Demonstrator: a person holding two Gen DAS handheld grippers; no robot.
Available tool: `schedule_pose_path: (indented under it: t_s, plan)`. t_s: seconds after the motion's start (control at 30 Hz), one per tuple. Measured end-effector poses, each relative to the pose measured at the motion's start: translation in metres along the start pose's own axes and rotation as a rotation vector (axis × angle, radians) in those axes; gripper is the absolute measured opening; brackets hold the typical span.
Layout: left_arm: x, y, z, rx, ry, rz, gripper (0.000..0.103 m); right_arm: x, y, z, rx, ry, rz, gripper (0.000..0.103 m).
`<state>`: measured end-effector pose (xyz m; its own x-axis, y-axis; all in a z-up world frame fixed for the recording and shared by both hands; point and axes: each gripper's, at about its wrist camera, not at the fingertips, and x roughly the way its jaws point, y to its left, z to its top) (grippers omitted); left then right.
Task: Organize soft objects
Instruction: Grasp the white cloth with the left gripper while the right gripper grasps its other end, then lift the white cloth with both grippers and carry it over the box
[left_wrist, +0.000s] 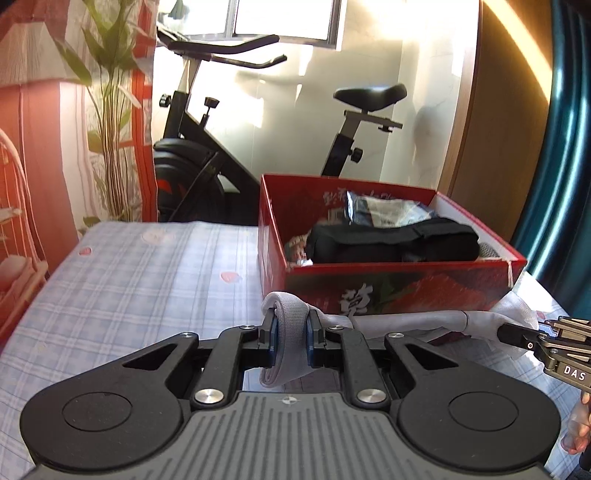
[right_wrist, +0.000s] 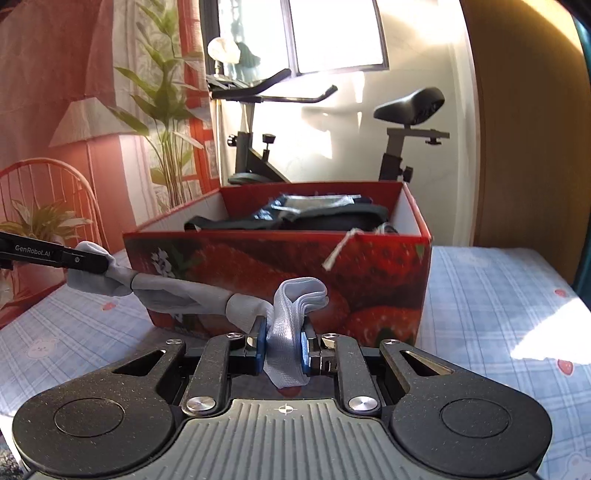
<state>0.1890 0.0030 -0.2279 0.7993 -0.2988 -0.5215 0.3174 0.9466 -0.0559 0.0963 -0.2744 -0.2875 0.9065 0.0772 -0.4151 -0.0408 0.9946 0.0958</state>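
The left gripper (left_wrist: 290, 334) is clamping one end of a pale grey rolled cloth (left_wrist: 406, 319), its blue pads pressing the bunched fabric from both sides with almost no gap. The right gripper (right_wrist: 281, 341) is pinching the other end of the same cloth in the same way, jaws nearly closed, with a folded tuft sticking up above its fingers. The cloth is hanging stretched between the two tools, lifted clear of the blue checked bedsheet (left_wrist: 140, 266), just in front of the red strawberry-printed box (left_wrist: 399, 288). Seen from the left wrist, the box is sitting at about one o'clock and the right gripper is coming in at three o'clock; from the right wrist, the box is at twelve o'clock and the left gripper is reaching in from nine o'clock. Inside the box a black folded garment (left_wrist: 391, 240) is lying toward the near side, with a crumpled blue and white item (left_wrist: 380, 208) behind it. An exercise bike (left_wrist: 229, 122) is standing beyond the bed at twelve o'clock, and a leafy plant (left_wrist: 107, 96) at ten o'clock.
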Motion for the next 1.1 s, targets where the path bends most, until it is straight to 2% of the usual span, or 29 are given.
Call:
schedule_pose_path:
  t_s: [0.17,0.33,0.57,0.77,0.97,1.1]
  plan:
    - [-0.02,-0.002,0.028,0.008,-0.07,0.0,0.016,-0.02,0.009,0.038,-0.046,-0.067,0.017,0.016]
    - [-0.017,-0.012,0.06,0.033,-0.1,-0.007,0.016,-0.02,0.003,0.087,-0.085,-0.072,-0.006,0.016]
    - [0.011,-0.019,0.081,0.078,-0.017,-0.058,0.016,-0.01,-0.014,0.124,-0.161,0.025,-0.025,0.016]
    - [0.036,-0.026,0.076,0.083,0.059,-0.062,0.016,0.004,-0.02,0.123,-0.198,0.109,-0.026,0.016]
    - [0.067,-0.029,0.079,0.031,0.16,-0.087,0.016,0.029,-0.015,0.122,-0.208,0.193,-0.009,0.016]
    - [0.081,-0.031,0.082,0.011,0.193,-0.081,0.016,0.044,-0.009,0.127,-0.222,0.239,0.005,0.016]
